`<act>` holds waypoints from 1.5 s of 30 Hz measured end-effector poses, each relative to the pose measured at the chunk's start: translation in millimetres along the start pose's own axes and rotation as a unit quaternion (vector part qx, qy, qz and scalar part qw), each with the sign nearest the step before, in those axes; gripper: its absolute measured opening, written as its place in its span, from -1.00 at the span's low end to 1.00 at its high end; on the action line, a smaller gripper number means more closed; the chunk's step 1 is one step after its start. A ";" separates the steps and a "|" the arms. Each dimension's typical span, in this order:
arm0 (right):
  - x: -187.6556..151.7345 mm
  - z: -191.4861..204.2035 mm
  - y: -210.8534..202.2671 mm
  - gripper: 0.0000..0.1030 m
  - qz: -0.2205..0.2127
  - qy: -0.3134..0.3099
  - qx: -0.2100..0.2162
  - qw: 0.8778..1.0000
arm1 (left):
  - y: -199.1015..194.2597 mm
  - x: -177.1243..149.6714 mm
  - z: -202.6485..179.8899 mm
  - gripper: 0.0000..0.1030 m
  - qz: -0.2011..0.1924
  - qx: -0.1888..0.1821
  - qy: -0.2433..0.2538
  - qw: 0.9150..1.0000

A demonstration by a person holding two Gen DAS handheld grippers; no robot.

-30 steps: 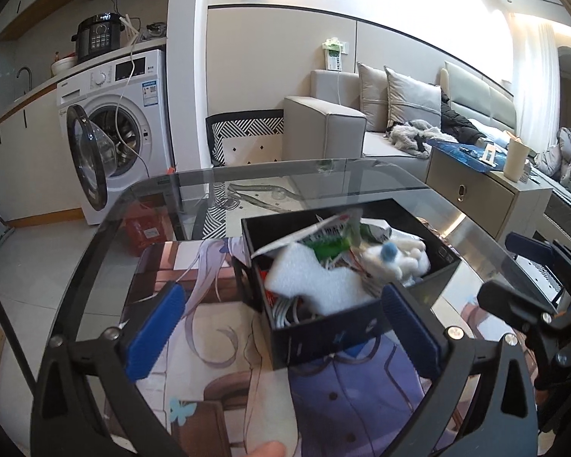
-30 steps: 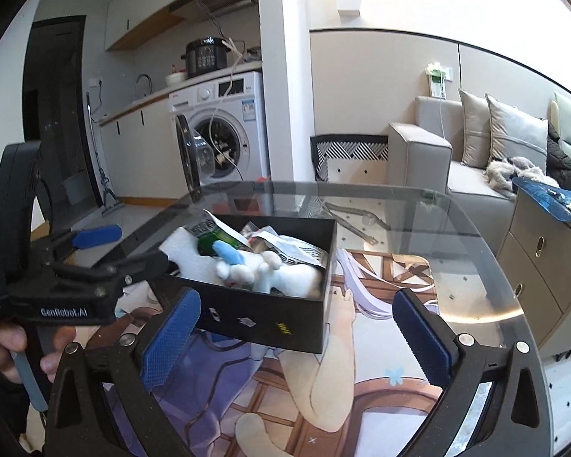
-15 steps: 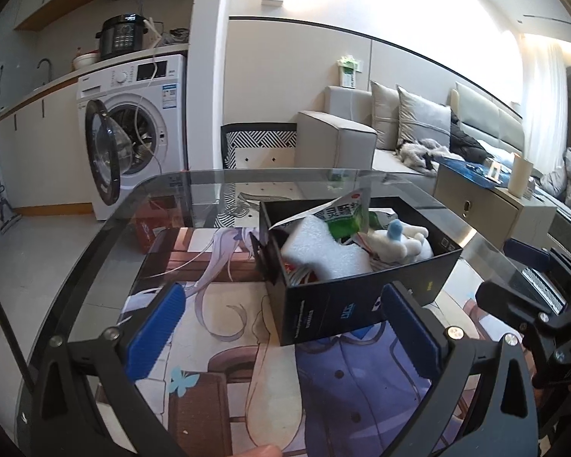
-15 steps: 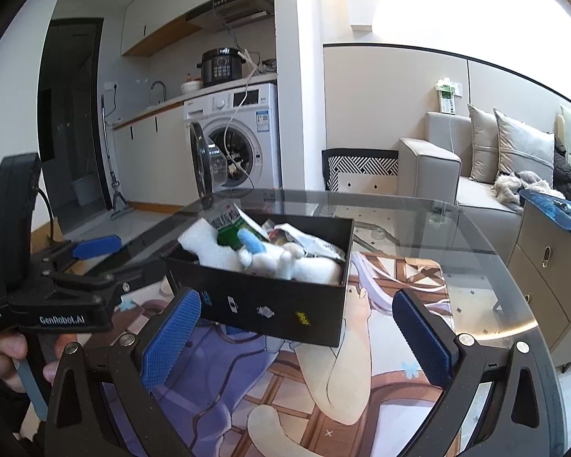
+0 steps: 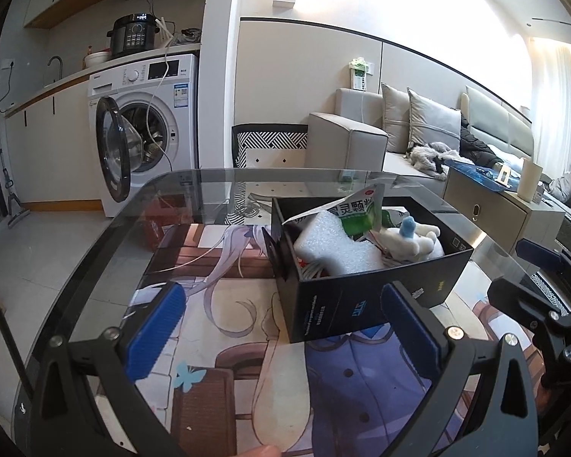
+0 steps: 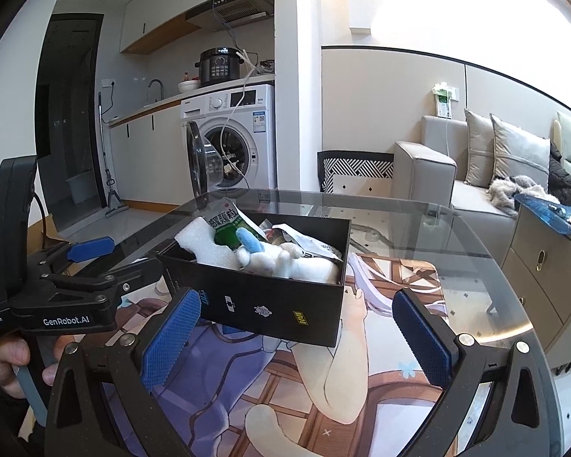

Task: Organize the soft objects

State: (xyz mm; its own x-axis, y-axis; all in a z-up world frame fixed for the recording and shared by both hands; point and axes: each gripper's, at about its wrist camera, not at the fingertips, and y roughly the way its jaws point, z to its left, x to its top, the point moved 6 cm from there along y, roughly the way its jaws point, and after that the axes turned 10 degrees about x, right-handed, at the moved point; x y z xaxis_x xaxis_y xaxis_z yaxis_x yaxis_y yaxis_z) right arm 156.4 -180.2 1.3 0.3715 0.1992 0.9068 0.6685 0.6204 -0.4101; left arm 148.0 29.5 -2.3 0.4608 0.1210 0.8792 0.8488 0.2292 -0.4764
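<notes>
A: Since a second ago both views have pulled back and risen: the black box [image 5: 365, 297] sits further from the left claw [image 5: 283, 327] and shows more of its near wall, and more of the room shows above it.

B: And the claws themselves?

A: Both spread wide, nothing between the blue pads [image 6: 169, 339]. The right claw [image 6: 297, 339] hangs in front of the box's long side without touching it.

B: Where are the soft things?

A: All inside the box: a white foam piece [image 5: 335, 243] at the left end, a green-and-white packet [image 5: 361, 211] poking above the rim, and a white plush toy [image 6: 285, 259] with a blue tip beside them. A silvery packet [image 6: 308, 238] lies behind the toy.

B: Room around the box?

A: The box stands on a printed mat [image 5: 224, 327] on the glass surface [image 6: 418, 224]. Left of it the mat is bare out to the curved glass edge; in the right wrist view the glass is clear to the right and behind the box. The left claw shows there too, just beside the box's left end, held by a hand [image 6: 7, 358].

B: Beyond the edge?

A: A washing machine [image 5: 148, 129] with its door open, well apart, and a sofa [image 6: 476, 175].
</notes>
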 end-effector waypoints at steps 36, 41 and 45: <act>-1.3 4.3 0.1 0.99 0.000 -0.011 -0.007 1.000 | -0.7 0.0 -3.9 1.00 -0.005 0.003 0.004 1.000; -1.1 4.2 0.5 0.99 0.000 -0.011 -0.007 1.000 | -0.6 0.1 -3.8 1.00 -0.006 0.004 0.005 1.000; -1.1 4.3 0.4 0.99 0.000 -0.011 -0.007 1.000 | -0.8 0.0 -3.9 1.00 -0.006 0.004 0.004 1.000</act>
State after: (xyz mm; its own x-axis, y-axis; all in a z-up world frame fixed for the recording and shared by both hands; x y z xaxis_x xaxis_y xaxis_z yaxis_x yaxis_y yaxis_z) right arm 153.5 -176.9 0.6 0.3574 0.2162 0.9086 0.6772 0.6100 -0.4115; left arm 148.3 25.6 -2.0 0.4534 0.1107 0.8844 0.8518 0.2381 -0.4666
